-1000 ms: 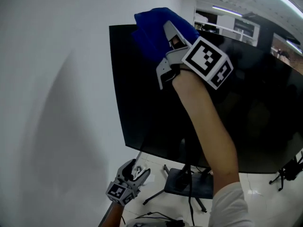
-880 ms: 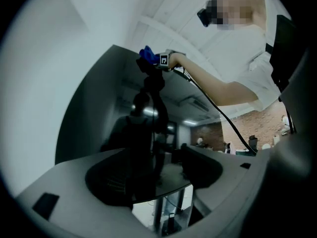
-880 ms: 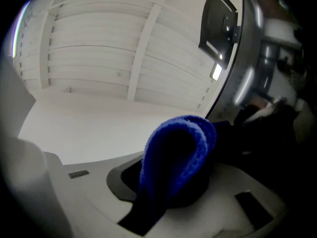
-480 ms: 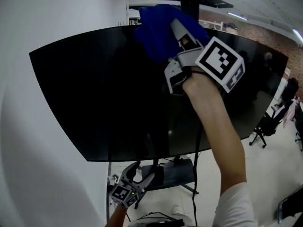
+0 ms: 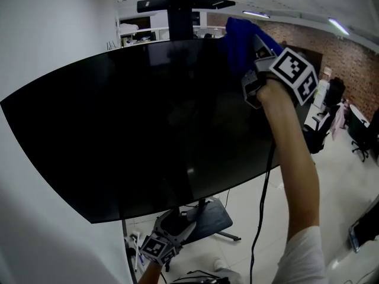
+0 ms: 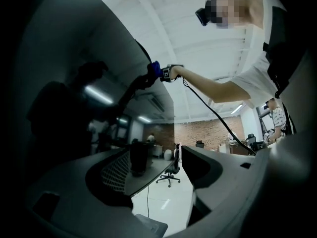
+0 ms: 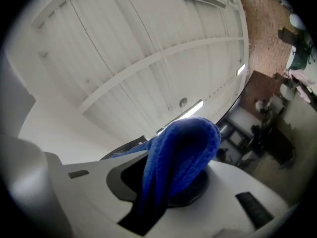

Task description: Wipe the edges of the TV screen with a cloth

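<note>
TV screen (image 5: 148, 117): 1 large black panel, glossy and unlit, with faint reflections on the glass. It fills the left and middle of the head view, and its top edge climbs from the left side of the frame toward the upper right. It stands on 1 dark stand whose base (image 5: 204, 218) rests on the pale floor at lower middle.

At the bottom, left of centre, the left gripper (image 5: 172, 229) sits just below the screen's lower edge. Its 2 fingers (image 6: 111, 177) are spread wide, and only floor and 1 far office chair show between them.

At upper right, 1 cloth (image 5: 240, 40), deep blue and fuzzy, is bunched into a rounded fold over the screen's top edge. The right gripper (image 5: 253, 55) has its 2 fingers pinching that cloth, which bulges out past them in the right gripper view. 1 marker cube (image 5: 294, 73) sits on this gripper, and 1 black cable (image 5: 263, 188) hangs down beside the forearm.
</note>
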